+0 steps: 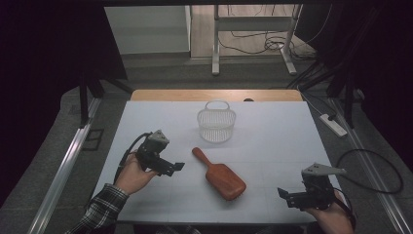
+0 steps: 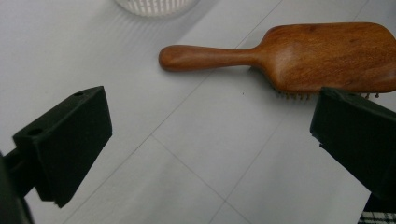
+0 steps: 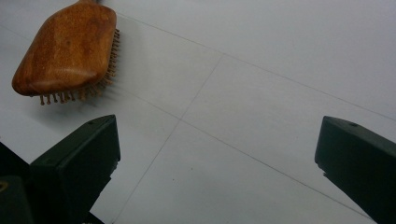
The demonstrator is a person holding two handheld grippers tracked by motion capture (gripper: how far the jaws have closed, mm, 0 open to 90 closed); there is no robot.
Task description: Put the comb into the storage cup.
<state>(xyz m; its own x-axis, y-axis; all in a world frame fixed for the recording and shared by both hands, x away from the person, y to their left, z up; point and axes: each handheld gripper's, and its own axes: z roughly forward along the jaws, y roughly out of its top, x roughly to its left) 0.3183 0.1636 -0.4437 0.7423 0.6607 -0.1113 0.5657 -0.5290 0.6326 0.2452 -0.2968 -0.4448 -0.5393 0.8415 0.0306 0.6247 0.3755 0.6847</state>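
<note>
Right gripper (image 1: pixel 292 195) hung at the near right table (image 1: pixel 272 126) edge, jaws spread, empty, well apart from the hairbrush (image 1: pixel 220 174). Left gripper (image 1: pixel 171 166) sat nearer it, jaws also spread, empty, aimed rightward. Brush lay bristles-down mid-table, long axis diagonal, handle (image 1: pixel 199 156) toward the far left, just beside left gripper. White basket (image 1: pixel 216 124) stood beyond.

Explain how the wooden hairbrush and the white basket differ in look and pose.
The wooden hairbrush is solid brown wood, while the white basket is pale openwork mesh. The hairbrush lies flat, bristles down, near the table's middle; the basket stands upright farther back, with a loop handle on top. Both rest on the table, untouched by either pair of tongs.
</note>
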